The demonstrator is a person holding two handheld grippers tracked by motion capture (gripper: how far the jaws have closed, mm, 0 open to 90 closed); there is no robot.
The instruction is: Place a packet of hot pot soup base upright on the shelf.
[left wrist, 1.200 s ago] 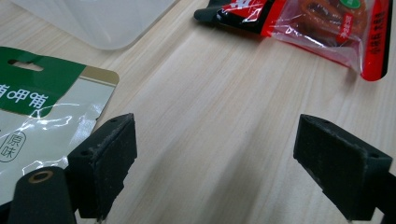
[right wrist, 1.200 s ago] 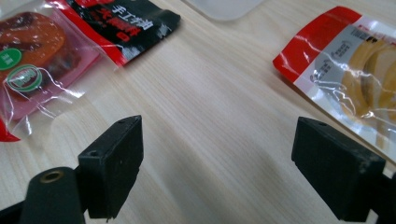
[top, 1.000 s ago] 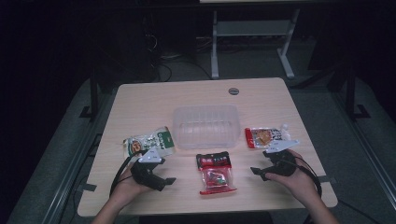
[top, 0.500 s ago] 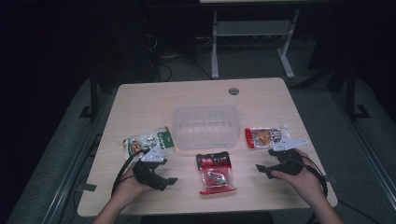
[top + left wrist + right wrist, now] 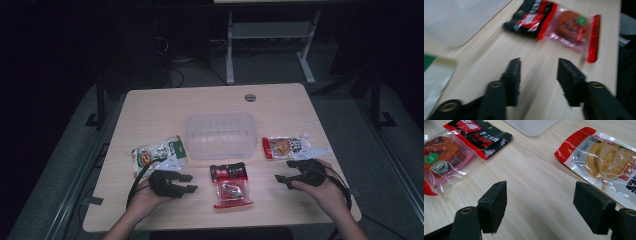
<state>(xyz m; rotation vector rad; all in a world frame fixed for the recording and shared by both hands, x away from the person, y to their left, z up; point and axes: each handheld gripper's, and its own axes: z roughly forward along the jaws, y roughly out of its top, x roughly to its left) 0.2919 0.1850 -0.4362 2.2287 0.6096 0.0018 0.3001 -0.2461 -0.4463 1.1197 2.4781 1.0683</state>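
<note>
A red-and-black snack packet [image 5: 231, 184] lies flat at the front middle of the table. My left gripper [image 5: 189, 183] rests to its left, pointing at it. Its jaws have just been closing and stand partly open over bare wood [image 5: 539, 65], the packet [image 5: 564, 22] lying ahead of them. My right gripper [image 5: 283, 171] sits to the packet's right, jaws wide and just narrowed slightly, nothing between them [image 5: 540, 192]. In the right gripper view the red-and-black packet [image 5: 456, 147] is at the left and a red-and-white packet [image 5: 604, 160] at the right.
A clear plastic container [image 5: 220, 135] stands behind the middle packet. A green-and-white packet [image 5: 159, 154] lies just behind my left gripper, and the red-and-white packet [image 5: 287, 146] just behind my right. A round grommet [image 5: 250, 97] sits near the table's far edge.
The left gripper's jaws stand closer together than before. Both hands stay about where they were, and the packets have not moved.
</note>
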